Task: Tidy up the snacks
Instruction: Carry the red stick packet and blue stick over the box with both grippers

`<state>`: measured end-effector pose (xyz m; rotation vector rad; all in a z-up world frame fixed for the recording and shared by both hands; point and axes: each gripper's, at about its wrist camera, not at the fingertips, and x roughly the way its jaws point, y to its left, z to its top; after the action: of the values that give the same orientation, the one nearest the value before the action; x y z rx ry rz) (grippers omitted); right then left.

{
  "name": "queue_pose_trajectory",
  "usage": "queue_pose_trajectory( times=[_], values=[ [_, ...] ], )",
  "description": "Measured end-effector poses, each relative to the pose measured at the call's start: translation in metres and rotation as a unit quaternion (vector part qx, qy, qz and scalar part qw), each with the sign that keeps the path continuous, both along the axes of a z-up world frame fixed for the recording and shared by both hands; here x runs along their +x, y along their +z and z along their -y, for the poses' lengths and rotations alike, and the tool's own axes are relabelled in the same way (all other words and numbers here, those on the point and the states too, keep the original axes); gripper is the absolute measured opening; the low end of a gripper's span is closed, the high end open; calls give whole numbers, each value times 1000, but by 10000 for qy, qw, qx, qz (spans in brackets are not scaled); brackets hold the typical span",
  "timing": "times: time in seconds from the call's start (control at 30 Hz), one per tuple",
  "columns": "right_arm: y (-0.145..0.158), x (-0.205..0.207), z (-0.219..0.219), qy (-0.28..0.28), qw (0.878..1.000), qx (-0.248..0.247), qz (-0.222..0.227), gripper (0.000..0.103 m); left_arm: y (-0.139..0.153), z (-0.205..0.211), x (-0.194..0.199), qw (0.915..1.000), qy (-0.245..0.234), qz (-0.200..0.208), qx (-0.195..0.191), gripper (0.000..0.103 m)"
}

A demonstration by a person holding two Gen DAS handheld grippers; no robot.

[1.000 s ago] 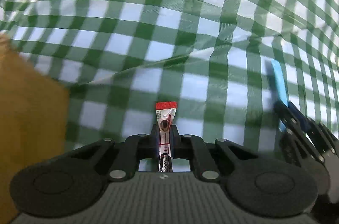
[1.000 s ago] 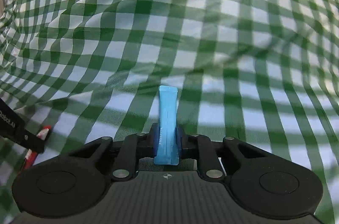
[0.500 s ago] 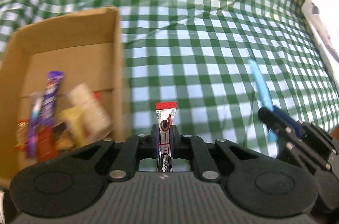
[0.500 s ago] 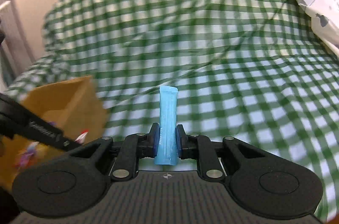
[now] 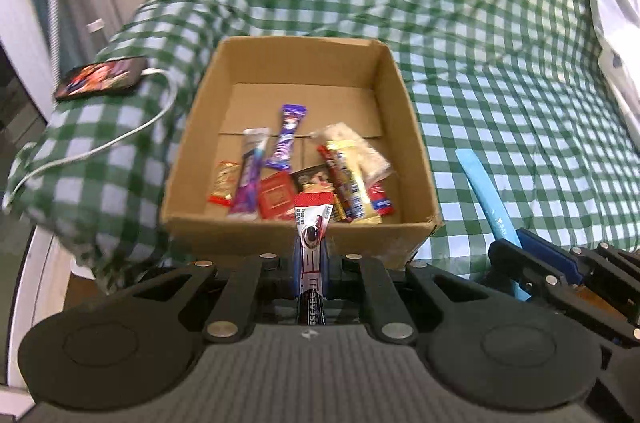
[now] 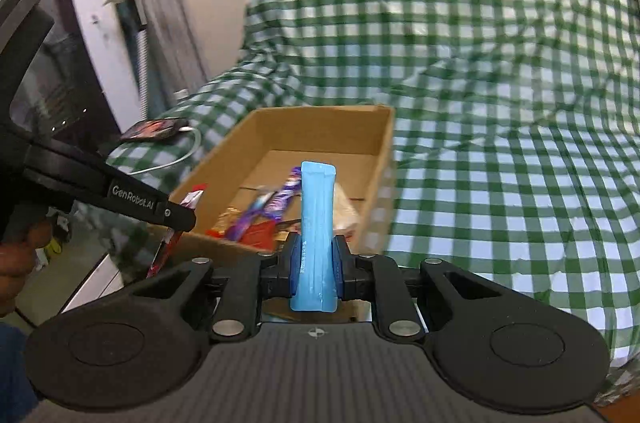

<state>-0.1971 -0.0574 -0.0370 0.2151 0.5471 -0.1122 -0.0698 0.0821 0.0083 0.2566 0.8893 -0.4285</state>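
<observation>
An open cardboard box (image 5: 404, 95) (image 6: 382, 151) sits on the green checked bedcover, with several wrapped snacks (image 5: 280, 143) on its floor. My left gripper (image 5: 311, 273) is shut on a red-topped sachet (image 5: 312, 223) that stands just in front of the box's near wall. My right gripper (image 6: 316, 269) is shut on a light blue stick pack (image 6: 316, 223), held upright before the box's near right corner. In the left wrist view the blue stick pack (image 5: 486, 191) and the right gripper (image 5: 516, 263) show at the right. In the right wrist view the left gripper's finger (image 6: 140, 203) shows at the left.
A phone (image 5: 102, 79) (image 6: 154, 129) with a white cable (image 5: 120, 139) lies on the cover left of the box. A pale pillow (image 5: 612, 15) is at the far right. A wall and a dark window frame (image 6: 80, 23) stand to the left. A person's hand (image 6: 20, 259) holds the left gripper.
Both grippers have swung left and risen across the bedcover, each keeping its packet. The box has come from the left edge of view to straight ahead, and the phone has appeared.
</observation>
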Motion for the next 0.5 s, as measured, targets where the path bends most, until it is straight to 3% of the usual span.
queue_pose_trajectory(
  times=[0.23,0.5],
  values=[
    [23,-22,-41,165,9986,-461,211,18,12,-40,-21,9990,130,155,-401,11],
    [30,-41,-54,109,9971,-695,302,18,22,-49,-37,9975,121,328,-608,11]
  ],
)
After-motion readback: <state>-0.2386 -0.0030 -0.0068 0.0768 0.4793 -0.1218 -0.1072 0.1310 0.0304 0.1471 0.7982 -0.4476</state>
